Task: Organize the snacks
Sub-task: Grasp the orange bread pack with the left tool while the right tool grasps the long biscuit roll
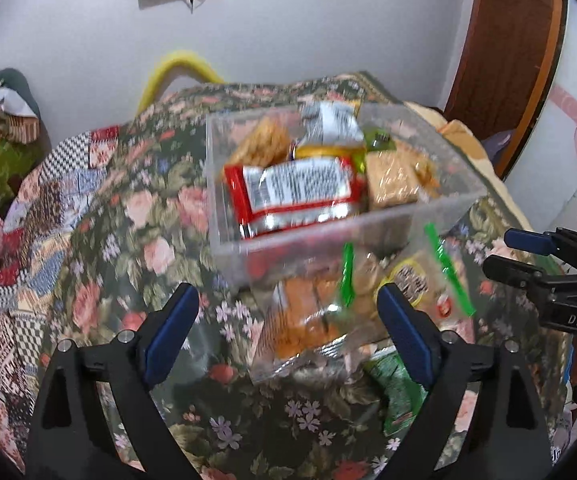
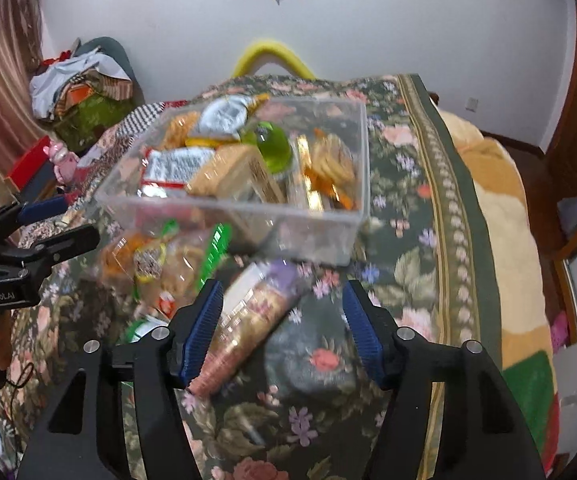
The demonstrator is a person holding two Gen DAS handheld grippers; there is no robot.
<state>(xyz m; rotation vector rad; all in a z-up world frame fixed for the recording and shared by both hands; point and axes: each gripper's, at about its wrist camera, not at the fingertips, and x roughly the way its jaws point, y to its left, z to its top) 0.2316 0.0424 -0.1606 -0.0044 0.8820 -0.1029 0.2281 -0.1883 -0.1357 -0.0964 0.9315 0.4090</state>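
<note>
On the floral bedspread (image 2: 408, 264), a clear zip bag with green seal (image 1: 352, 300) lies before the released left gripper (image 1: 288, 328). Behind it sits the clear plastic box (image 2: 328, 216), heaped with wrapped snacks. A gold-wrapped biscuit roll (image 2: 248, 320) lies between the released right gripper's (image 2: 284, 328) fingers.
</note>
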